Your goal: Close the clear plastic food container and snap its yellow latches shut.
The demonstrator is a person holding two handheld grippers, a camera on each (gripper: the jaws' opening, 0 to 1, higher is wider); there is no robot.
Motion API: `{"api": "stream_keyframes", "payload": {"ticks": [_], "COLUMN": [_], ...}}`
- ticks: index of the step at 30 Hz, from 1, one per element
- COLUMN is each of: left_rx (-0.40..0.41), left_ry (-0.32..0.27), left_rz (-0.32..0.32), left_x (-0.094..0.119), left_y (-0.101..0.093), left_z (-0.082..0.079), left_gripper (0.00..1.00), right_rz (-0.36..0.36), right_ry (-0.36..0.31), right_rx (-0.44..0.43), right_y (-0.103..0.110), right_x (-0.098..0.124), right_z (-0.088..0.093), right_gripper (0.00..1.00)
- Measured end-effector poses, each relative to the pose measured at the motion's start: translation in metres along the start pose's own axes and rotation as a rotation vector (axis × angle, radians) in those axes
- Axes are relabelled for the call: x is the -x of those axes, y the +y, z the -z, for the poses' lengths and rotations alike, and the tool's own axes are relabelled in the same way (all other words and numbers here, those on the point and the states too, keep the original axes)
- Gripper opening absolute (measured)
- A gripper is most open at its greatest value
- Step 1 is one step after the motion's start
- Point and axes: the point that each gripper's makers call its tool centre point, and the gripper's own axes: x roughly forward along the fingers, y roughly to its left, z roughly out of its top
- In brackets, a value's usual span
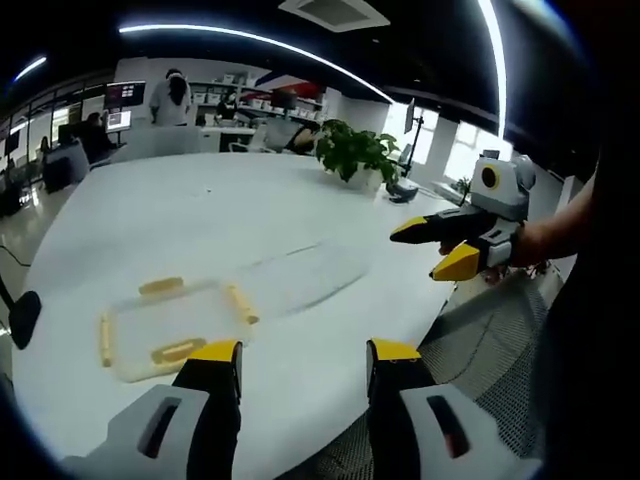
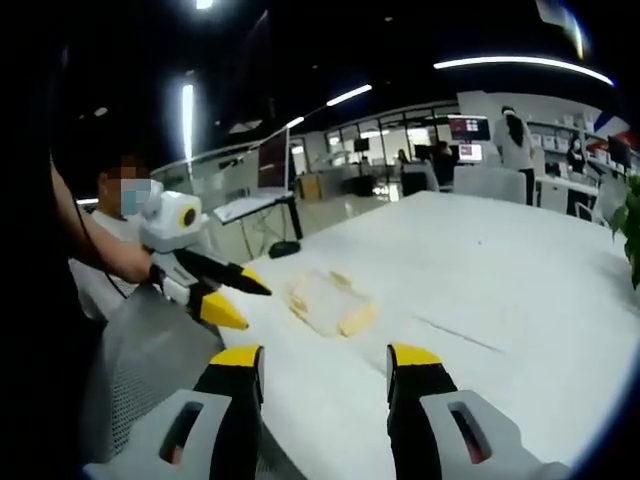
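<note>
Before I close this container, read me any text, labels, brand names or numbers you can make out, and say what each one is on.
No text can be read.
Container and its yellow latches: no label or marking visible.
Left gripper and right gripper: no readable print.
Wall screens at the far end of the room: lit, but content too small and blurred to read.

Both views face across white table [image 1: 200, 220], well back, sharing container [image 1: 170, 325].

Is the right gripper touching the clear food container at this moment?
Apart. In the left gripper view, the right gripper hangs open above the table edge, with bare white table between it and the clear container.
</note>
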Motion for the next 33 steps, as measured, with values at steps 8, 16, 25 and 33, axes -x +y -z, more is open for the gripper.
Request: {"api": "stream_keyframes", "payload": {"ticks": [8, 16, 25, 33], "left_rx": [-0.008, -0.008, -0.023, -0.059], "left_ry": [0.021, 0.029, 0.053, 0.074], "left_rz": [0.020, 0.048, 0.086, 0.097], "left_x": [0.000, 0.001, 0.006, 0.007], "left_y": [-0.002, 0.006, 0.018, 0.030], "left_z": [0.003, 0.000, 0.001, -0.001], "left_gripper": [0.47, 0.49, 0.50, 0.49], "right_rz": [-0.019, -0.035, -0.035, -0.034], "right_ry": [0.017, 0.033, 0.039, 0.101], "right_rx": [0.000, 0.037, 0.051, 0.140], "right_y": [0.006, 0.013, 0.013, 0.010], "right_x": [-0.008, -0.019, -0.033, -0.044], "right_z": [0.003, 0.000, -0.012, -0.008], "right_gripper": [0.48, 0.48, 0.49, 0.47]}}
